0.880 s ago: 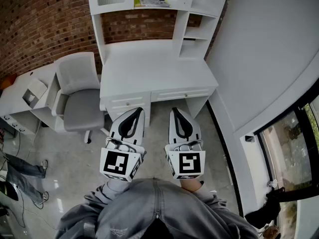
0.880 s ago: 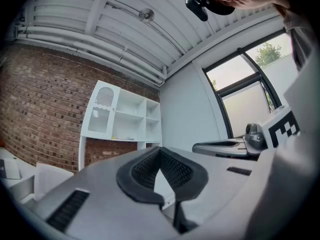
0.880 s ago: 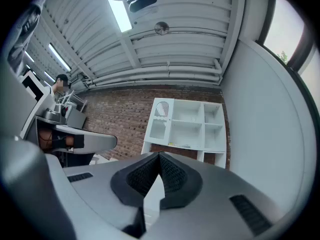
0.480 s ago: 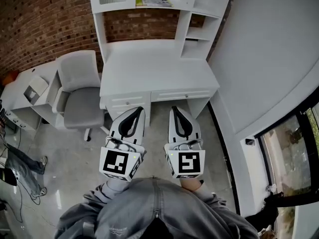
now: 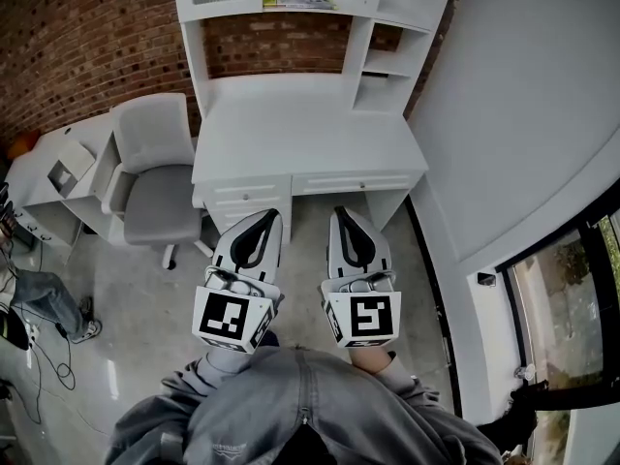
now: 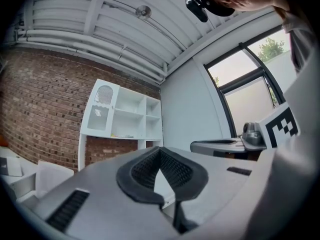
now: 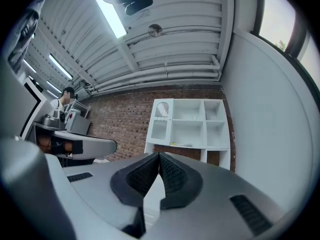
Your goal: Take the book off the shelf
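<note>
A thin book [image 5: 298, 0] with a yellow-green edge lies flat on the upper shelf of the white desk hutch [image 5: 223, 8]; it shows as a small strip in the left gripper view [image 6: 121, 136] and the right gripper view [image 7: 184, 145]. My left gripper [image 5: 263, 217] and right gripper [image 5: 341, 216] are held side by side over the floor in front of the desk [image 5: 300, 143], well short of the shelf. Both are shut, tips together, with nothing between them.
A grey office chair [image 5: 155, 182] stands left of the desk. A second white table [image 5: 48, 177] sits further left. A white wall [image 5: 523, 114] and a window [image 5: 572, 318] run along the right. A person's legs [image 5: 44, 298] are at the far left, by cables on the floor.
The view has shifted slightly, so the desk and shelf sit a little higher in the frame. The person at the left has moved. Both grippers keep their pose.
</note>
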